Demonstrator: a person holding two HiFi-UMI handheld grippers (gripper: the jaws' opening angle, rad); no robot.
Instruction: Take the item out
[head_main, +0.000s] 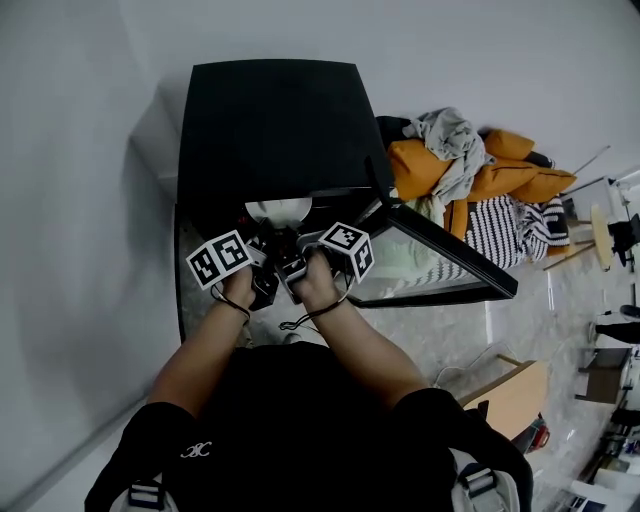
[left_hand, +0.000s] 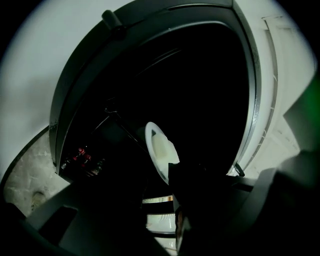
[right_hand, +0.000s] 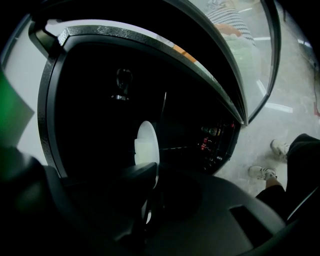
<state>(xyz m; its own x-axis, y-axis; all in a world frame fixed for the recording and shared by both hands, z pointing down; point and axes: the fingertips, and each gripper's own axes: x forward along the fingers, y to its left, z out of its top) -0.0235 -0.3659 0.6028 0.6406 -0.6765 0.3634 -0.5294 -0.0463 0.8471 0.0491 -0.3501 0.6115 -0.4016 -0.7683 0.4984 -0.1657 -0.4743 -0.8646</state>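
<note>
Against grey wall (head_main: 70, 200), black cabinet (head_main: 270, 120) on pale floor (head_main: 545, 325).

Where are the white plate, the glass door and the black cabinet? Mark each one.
white plate (right_hand: 151, 131), right gripper view, on its upper part.
glass door (head_main: 420, 262), head view, on the pane's middle.
black cabinet (head_main: 270, 125), head view, on its top panel.

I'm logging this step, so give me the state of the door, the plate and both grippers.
Glass door: open, swung out to the right.
Plate: gripped at the appliance opening, pale block on it.
Left gripper: shut on the plate's rim.
Right gripper: shut on the plate's rim.
</note>
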